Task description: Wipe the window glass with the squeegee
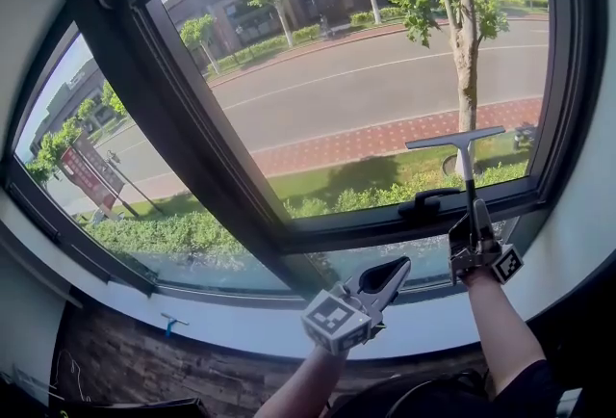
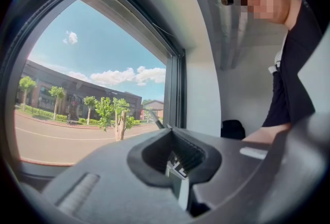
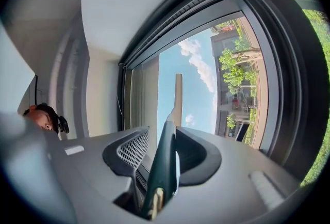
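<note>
The squeegee [image 1: 464, 156] stands upright in front of the right window pane [image 1: 385, 69], its pale blade [image 1: 455, 139] lying across the lower part of the glass. My right gripper [image 1: 472, 235] is shut on the dark handle from below. In the right gripper view, the dark green handle [image 3: 165, 161] runs up between the jaws of this gripper [image 3: 166, 138] to the blade [image 3: 178, 99]. My left gripper [image 1: 397, 266] hangs lower and to the left, near the sill, shut with nothing in it. In the left gripper view, this gripper [image 2: 174, 140] points toward the glass and the squeegee handle [image 2: 153, 119] shows beyond it.
A thick dark mullion [image 1: 192, 146] splits the right pane from the left pane [image 1: 106, 175]. A black window handle [image 1: 430, 202] sits on the lower frame just left of the squeegee handle. The white sill [image 1: 241, 325] runs below. A person [image 2: 294, 63] stands behind the grippers.
</note>
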`<action>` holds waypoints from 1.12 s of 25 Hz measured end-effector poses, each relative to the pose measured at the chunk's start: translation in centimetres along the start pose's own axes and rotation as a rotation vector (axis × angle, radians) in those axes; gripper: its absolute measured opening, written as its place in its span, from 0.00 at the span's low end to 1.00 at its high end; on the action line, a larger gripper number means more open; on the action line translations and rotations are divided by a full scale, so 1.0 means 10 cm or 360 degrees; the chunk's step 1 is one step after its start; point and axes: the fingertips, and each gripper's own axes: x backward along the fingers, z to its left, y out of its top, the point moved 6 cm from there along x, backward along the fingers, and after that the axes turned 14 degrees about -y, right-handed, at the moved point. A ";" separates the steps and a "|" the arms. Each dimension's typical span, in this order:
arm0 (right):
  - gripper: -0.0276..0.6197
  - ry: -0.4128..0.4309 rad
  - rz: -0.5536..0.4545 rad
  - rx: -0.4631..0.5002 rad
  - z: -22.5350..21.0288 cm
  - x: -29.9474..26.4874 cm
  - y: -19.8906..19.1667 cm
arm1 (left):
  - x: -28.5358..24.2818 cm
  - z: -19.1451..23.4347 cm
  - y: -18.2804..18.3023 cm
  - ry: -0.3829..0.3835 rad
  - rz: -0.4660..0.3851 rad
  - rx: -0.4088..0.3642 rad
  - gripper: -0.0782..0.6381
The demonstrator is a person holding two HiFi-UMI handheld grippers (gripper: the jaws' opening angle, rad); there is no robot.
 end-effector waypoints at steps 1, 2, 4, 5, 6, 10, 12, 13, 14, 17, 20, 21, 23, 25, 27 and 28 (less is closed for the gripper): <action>0.30 -0.0015 -0.0002 -0.0005 -0.02 0.02 0.00 | 0.00 0.00 0.01 0.0002 0.0002 0.0003 0.11; 0.30 -0.0029 -0.0004 -0.0008 -0.05 0.04 -0.01 | 0.01 -0.01 0.01 0.0003 0.0005 0.0006 0.11; 0.30 -0.0053 -0.0003 -0.0004 -0.09 0.10 -0.01 | 0.01 -0.02 0.00 0.0004 0.0007 0.0008 0.11; 0.30 -0.0063 0.0000 -0.0004 -0.12 0.13 -0.02 | 0.02 -0.03 -0.01 0.0003 0.0009 0.0005 0.11; 0.30 -0.0073 0.0003 -0.0006 -0.14 0.16 -0.02 | 0.02 -0.03 -0.02 0.0000 0.0011 -0.0001 0.11; 0.30 -0.0115 0.0014 -0.0016 -0.24 0.26 -0.04 | 0.04 -0.03 -0.04 0.0005 0.0014 0.0007 0.11; 0.30 -0.0137 0.0018 -0.0028 -0.27 0.32 -0.04 | 0.03 -0.04 -0.05 0.0010 0.0016 0.0023 0.11; 0.30 -0.0153 0.0020 -0.0036 -0.30 0.34 -0.05 | 0.03 -0.04 -0.06 0.0010 0.0016 0.0025 0.11; 0.30 -0.0176 0.0022 -0.0041 -0.35 0.38 -0.06 | 0.03 -0.03 -0.06 0.0009 0.0015 0.0024 0.11; 0.30 -0.0255 0.0025 -0.0037 -0.48 0.50 -0.06 | 0.03 -0.05 -0.08 0.0000 0.0021 0.0021 0.11; 0.30 -0.0301 0.0028 -0.0034 -0.53 0.62 -0.06 | 0.01 -0.10 -0.12 -0.0006 0.0028 0.0016 0.11; 0.30 -0.0313 0.0030 -0.0036 -0.54 0.64 -0.07 | 0.01 -0.10 -0.12 -0.0005 0.0027 0.0016 0.11; 0.30 -0.0346 0.0031 -0.0044 -0.57 0.67 -0.07 | 0.00 -0.10 -0.11 -0.0004 0.0028 0.0022 0.11; 0.30 -0.0372 0.0029 -0.0043 -0.59 0.69 -0.07 | -0.01 -0.09 -0.11 -0.0004 0.0026 0.0026 0.11; 0.30 -0.0379 0.0033 -0.0051 -0.61 0.68 -0.09 | -0.01 -0.07 -0.10 0.0000 0.0021 0.0030 0.11; 0.30 -0.0386 0.0036 -0.0058 -0.62 0.67 -0.11 | -0.01 -0.06 -0.09 0.0002 0.0020 0.0031 0.11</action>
